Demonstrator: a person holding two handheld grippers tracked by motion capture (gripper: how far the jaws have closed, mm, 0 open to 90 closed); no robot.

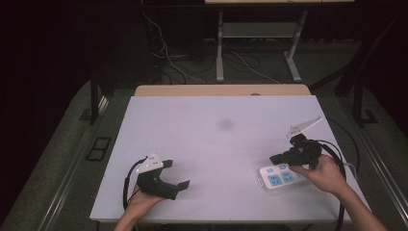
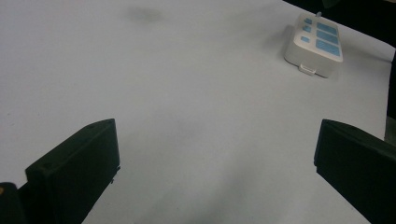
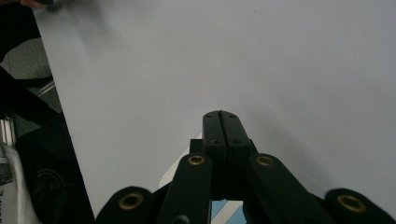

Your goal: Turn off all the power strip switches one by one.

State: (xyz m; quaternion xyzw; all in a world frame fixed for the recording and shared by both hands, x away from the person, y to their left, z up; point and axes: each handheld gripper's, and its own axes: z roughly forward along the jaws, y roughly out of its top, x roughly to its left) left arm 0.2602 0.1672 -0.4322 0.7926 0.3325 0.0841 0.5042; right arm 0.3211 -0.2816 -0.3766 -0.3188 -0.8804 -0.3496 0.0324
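The white power strip (image 1: 281,176) with blue sockets lies near the bench's (image 1: 216,139) front right corner, and everything here turns on it. The right claw (image 1: 275,158) hovers right over the strip's far end, jaws pressed flat together with nothing between them; in the right gripper view a sliver of the strip's blue and white shows just beneath the closed jaws. The hand (image 1: 325,174) behind it rests over the strip's right end. The left claw (image 1: 179,188) sits well to the left of the strip, low over the bare bench, jaws spread wide and empty; in the left gripper view the strip (image 2: 314,44) lies far off ahead, beyond the right jaw.

To my eye this is the approach: the strip is not yet gripped or pressed. With the jaws shut, the right claw looks set to push a switch or nudge the strip; to lift it, the jaws must first part and straddle the strip's body. The left claw, if needed, has to cross over toward the strip.
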